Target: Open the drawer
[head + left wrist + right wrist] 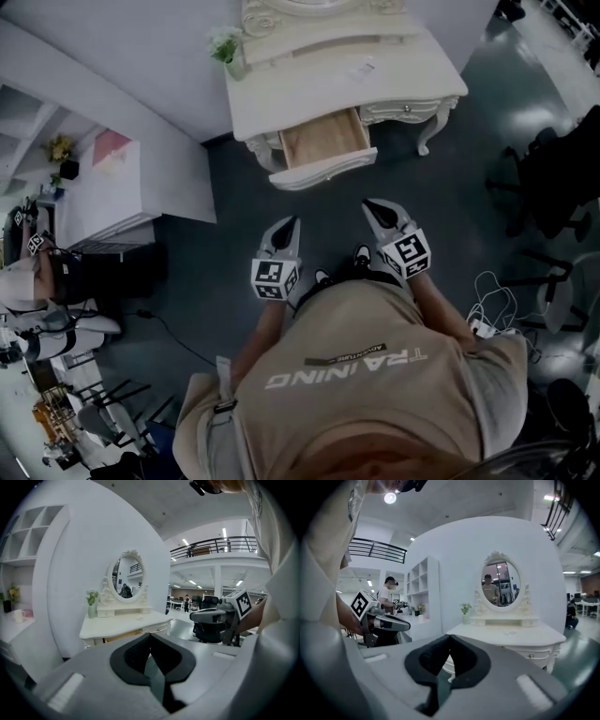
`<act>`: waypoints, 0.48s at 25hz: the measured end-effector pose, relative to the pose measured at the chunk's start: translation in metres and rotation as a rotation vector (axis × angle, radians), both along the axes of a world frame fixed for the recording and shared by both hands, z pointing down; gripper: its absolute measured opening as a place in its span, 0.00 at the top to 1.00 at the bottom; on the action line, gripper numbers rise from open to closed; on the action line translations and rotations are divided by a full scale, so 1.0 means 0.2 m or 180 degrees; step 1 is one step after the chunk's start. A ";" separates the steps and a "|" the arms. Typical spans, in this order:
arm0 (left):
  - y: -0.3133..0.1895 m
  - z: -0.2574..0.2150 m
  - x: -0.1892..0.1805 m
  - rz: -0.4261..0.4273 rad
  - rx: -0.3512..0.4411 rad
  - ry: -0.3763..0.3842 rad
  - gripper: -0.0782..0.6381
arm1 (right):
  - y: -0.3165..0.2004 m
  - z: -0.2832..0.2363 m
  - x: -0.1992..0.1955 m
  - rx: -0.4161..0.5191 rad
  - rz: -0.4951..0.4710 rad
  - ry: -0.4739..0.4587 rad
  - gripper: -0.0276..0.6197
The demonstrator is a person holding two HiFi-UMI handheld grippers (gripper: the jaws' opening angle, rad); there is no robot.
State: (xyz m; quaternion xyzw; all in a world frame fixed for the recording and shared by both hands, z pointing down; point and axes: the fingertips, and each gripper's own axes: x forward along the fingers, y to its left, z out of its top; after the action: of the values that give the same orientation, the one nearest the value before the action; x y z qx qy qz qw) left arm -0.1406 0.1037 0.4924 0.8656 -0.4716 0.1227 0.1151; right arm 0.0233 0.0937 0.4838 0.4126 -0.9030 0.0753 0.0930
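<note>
The white dressing table (309, 84) stands ahead against the wall. Its left drawer (323, 141) is pulled out, with the bare wooden inside showing behind the white front (323, 172). My left gripper (292, 223) and right gripper (371, 204) are held side by side in the air short of the drawer front, touching nothing. Both are shut and empty. In the left gripper view the shut fingertips (150, 635) point at the table (126, 623). The right gripper view shows its shut tips (450, 637) below the table top (511, 632) and the oval mirror (499, 584).
A vase of flowers (226, 49) stands on the table's left corner. The right drawer (405, 110) is shut. A white shelf unit (117, 187) stands at the left, a dark office chair (553, 178) at the right, and cables (492, 300) lie on the floor.
</note>
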 end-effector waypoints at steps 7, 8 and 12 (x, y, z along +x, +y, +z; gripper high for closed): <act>-0.08 0.00 0.18 0.0061 -0.0006 -0.0088 0.88 | -0.12 -0.01 0.14 0.0038 0.0063 -0.0187 0.95; -0.10 0.01 0.21 0.0071 -0.0005 -0.0080 0.88 | -0.13 -0.01 0.15 0.0059 0.0025 -0.0182 0.95; -0.17 0.05 0.33 0.0083 -0.0016 0.0020 0.88 | -0.22 0.01 0.23 0.0147 -0.0029 -0.0146 0.95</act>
State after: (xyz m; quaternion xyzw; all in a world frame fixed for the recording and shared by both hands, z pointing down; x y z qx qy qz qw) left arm -0.0752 0.0699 0.5023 0.8718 -0.4595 0.1227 0.1170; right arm 0.0698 0.0494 0.4859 0.4087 -0.9083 0.0634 0.0631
